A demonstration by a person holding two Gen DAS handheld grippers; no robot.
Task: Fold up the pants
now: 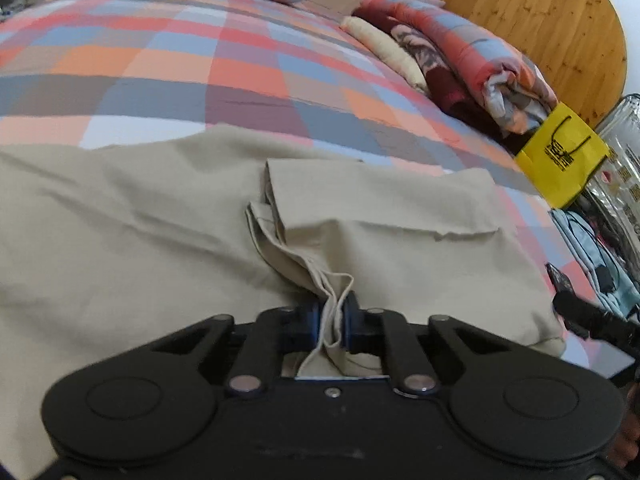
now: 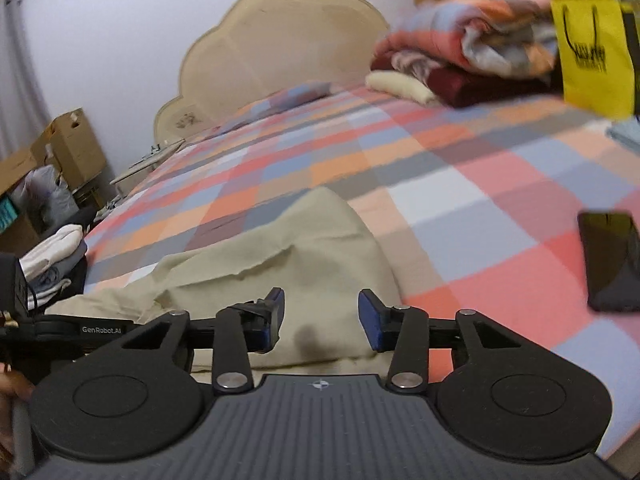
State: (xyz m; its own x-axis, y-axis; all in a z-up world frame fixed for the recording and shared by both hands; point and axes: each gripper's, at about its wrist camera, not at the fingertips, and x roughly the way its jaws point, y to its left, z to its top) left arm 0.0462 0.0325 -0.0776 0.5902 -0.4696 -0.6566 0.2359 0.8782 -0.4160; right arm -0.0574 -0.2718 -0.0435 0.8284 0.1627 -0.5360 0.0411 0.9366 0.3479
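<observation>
Beige pants (image 1: 132, 216) lie spread on a checked bedspread (image 1: 168, 60). My left gripper (image 1: 331, 312) is shut on a bunched edge of the pants with a drawstring, near the waistband and a pocket flap (image 1: 400, 208). In the right wrist view the pants (image 2: 320, 248) lie under and ahead of my right gripper (image 2: 321, 312), which is open and empty just above the cloth. The left gripper's body (image 2: 80, 330) shows at the left edge of that view.
Folded blankets (image 1: 460, 60) are stacked at the far right of the bed, next to a yellow bag (image 1: 560, 152). A dark phone (image 2: 610, 260) lies on the bedspread at right. A beige headboard (image 2: 280, 48) stands behind. Cardboard boxes (image 2: 60, 152) and clothes sit beside the bed at left.
</observation>
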